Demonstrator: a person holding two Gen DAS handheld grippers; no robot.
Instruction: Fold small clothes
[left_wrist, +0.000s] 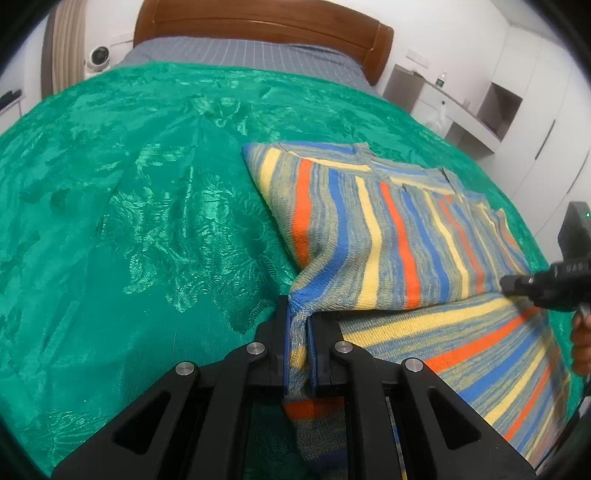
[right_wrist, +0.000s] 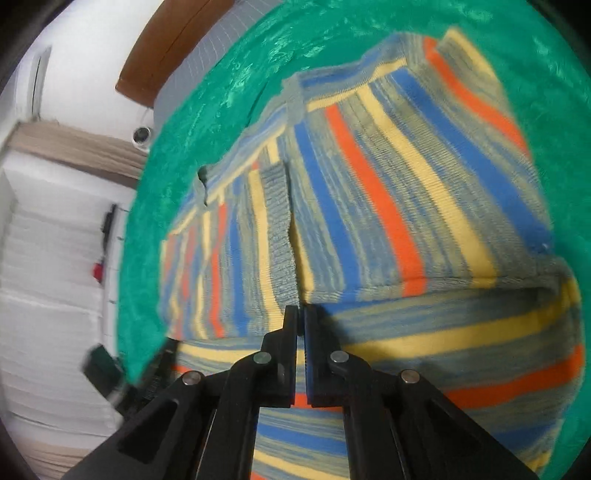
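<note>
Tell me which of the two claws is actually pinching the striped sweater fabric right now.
The left claw: a bunched corner of the striped sweater sits between its pads. The right claw is shut with nothing visibly pinched.

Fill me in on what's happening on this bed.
A person with a handheld gripper in each hand is folding a striped knit sweater on a green bedspread. The left gripper is clamped on a bunched corner of the sweater. The right gripper is shut at the fold edge; nothing visibly pinched. The fold is partway done.
</note>
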